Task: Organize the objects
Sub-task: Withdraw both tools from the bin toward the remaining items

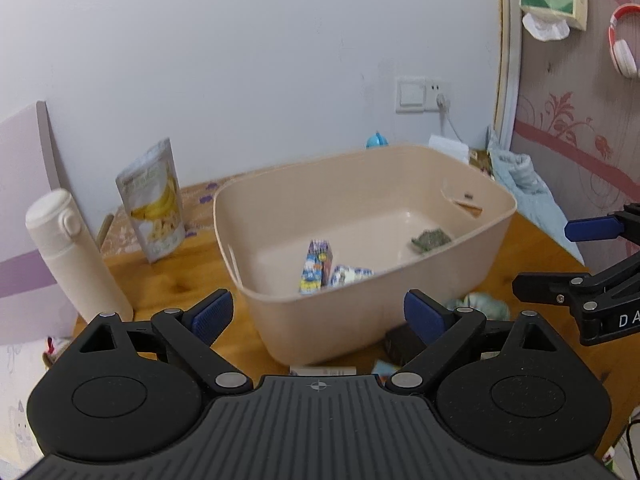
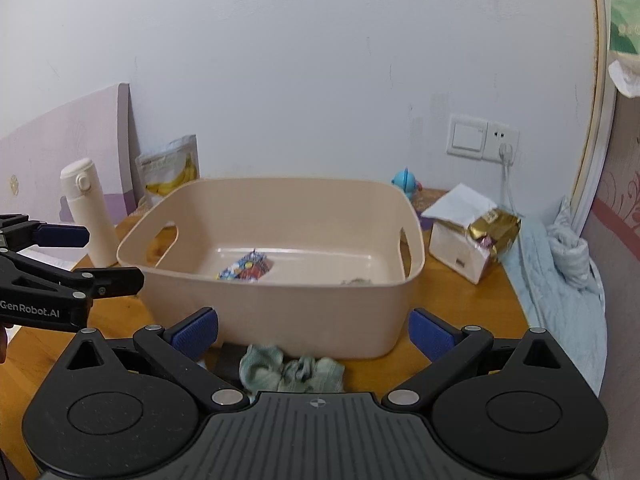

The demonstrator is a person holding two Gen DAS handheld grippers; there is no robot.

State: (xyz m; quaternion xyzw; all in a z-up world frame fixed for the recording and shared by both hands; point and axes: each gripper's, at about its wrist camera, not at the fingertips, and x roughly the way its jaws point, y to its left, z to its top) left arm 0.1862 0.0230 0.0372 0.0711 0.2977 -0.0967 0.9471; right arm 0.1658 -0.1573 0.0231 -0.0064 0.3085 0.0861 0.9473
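A beige plastic bin (image 1: 460, 248) (image 2: 304, 320) stands on the wooden table. Inside it lie a colourful small carton (image 1: 316, 266) (image 2: 246, 270), a white-blue packet (image 1: 350, 274) and a grey-green scrap (image 1: 432, 238). My left gripper (image 1: 318, 314) is open and empty, just in front of the bin's near corner. My right gripper (image 2: 314, 330) is open and empty, over a pale green sock (image 2: 292, 370) (image 1: 478, 304) that lies against the bin's front wall. A dark flat object (image 1: 402, 344) (image 2: 230, 360) lies beside the sock.
A white flask (image 1: 76, 256) (image 2: 90, 212) and a banana-chip pouch (image 1: 154, 200) (image 2: 172, 168) stand left of the bin. A white box with a gold packet (image 2: 476, 236) and a blue toy (image 2: 406, 184) sit to the right. Blue bedding (image 2: 560, 280) borders the table's right edge.
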